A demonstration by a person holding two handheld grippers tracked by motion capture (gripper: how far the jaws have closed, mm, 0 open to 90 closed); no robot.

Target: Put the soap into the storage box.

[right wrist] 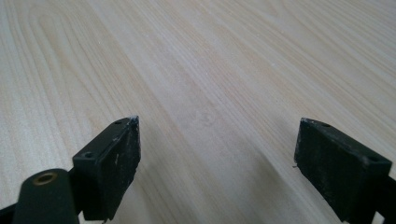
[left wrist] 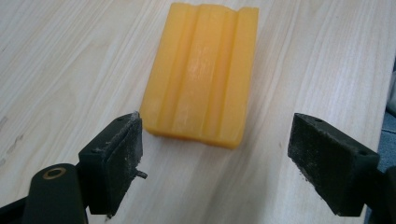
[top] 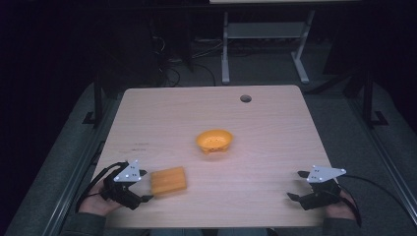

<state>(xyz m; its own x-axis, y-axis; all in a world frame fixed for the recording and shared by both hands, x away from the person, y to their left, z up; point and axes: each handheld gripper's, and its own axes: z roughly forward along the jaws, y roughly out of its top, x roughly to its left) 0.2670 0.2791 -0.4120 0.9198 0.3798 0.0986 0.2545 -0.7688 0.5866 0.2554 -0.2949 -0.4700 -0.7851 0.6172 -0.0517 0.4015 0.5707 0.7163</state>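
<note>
Currently approaching: left gripper (left wrist: 215, 154), jaws wide, empty, short of ridged yellow-orange rectangular block (left wrist: 201, 74); right gripper (right wrist: 217, 158) likewise; next: advance, clamp.

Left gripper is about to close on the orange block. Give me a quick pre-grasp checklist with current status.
1. Left gripper jaws open wider than the orange block: ok.
2. Block between the jaws: not ok; it lies just ahead of the fingertips, so advance first.
3. Block lined up with the jaws: ok, long side runs straight ahead, slightly left of centre.
4. Block flat on the table, nothing touching it: ok.
5. Orange bowl apart from the block: ok.
6. Right gripper open and out of the way: ok.
</note>
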